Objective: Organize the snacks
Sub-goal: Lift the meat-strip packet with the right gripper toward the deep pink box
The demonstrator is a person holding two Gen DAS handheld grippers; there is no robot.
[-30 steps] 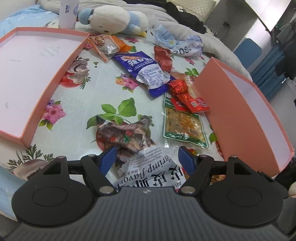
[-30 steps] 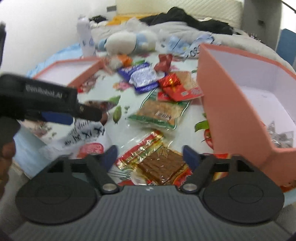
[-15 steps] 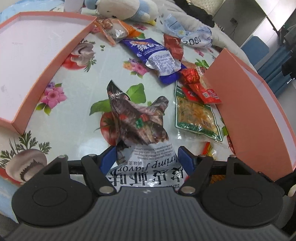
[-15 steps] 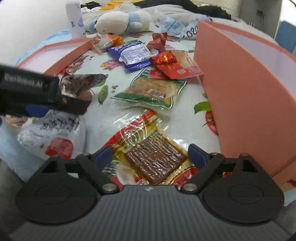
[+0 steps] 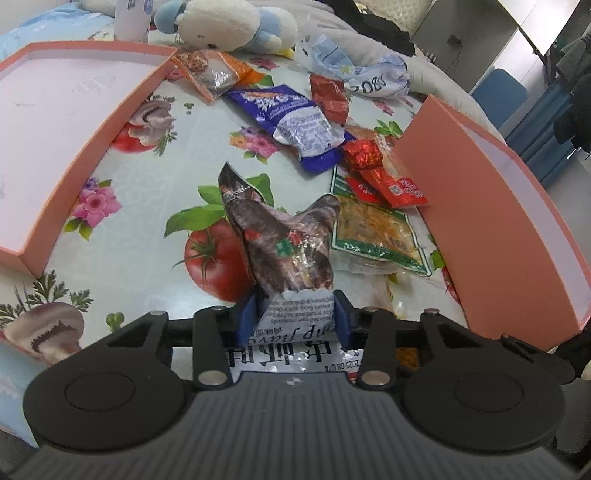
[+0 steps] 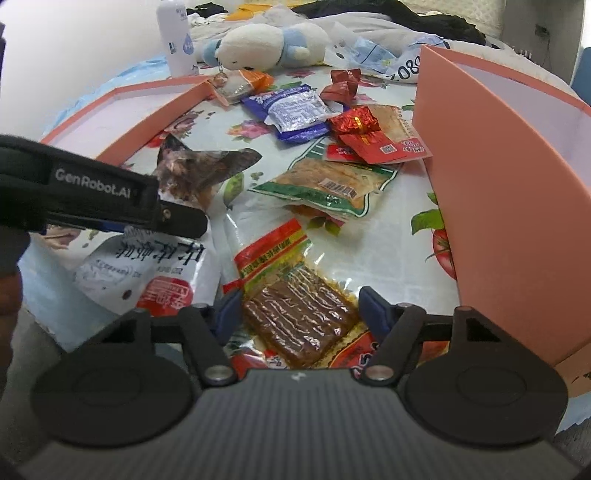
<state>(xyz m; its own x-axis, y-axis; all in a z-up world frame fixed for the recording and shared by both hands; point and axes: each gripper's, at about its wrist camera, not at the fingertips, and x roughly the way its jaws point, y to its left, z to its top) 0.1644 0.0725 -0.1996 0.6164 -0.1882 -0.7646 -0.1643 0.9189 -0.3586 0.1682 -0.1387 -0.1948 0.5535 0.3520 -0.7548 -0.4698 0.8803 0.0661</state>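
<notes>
My left gripper (image 5: 295, 317) is shut on a shrimp-flavour snack bag (image 5: 288, 251), white and brown, held up off the table; the bag also shows in the right wrist view (image 6: 155, 258) under the left gripper's body. My right gripper (image 6: 301, 314) is open, its blue fingertips either side of a brown spicy strip pack (image 6: 299, 317) lying on the table. A green-edged snack pack (image 5: 376, 236), red packets (image 5: 388, 184), a red foil candy (image 5: 362, 155) and a blue-purple pack (image 5: 295, 122) lie ahead.
A shallow pink tray (image 5: 122, 107) lies at the left; a taller pink box (image 5: 480, 206) stands at the right, its wall close to my right gripper (image 6: 491, 206). A plush toy (image 5: 225, 22), a white bottle (image 6: 177, 37) and a crumpled plastic bag (image 5: 369, 77) sit at the back.
My left gripper closed on the shrimp snack bag and lifted it upright. My right gripper moved forward and down until its open fingers straddle the brown strip pack.
</notes>
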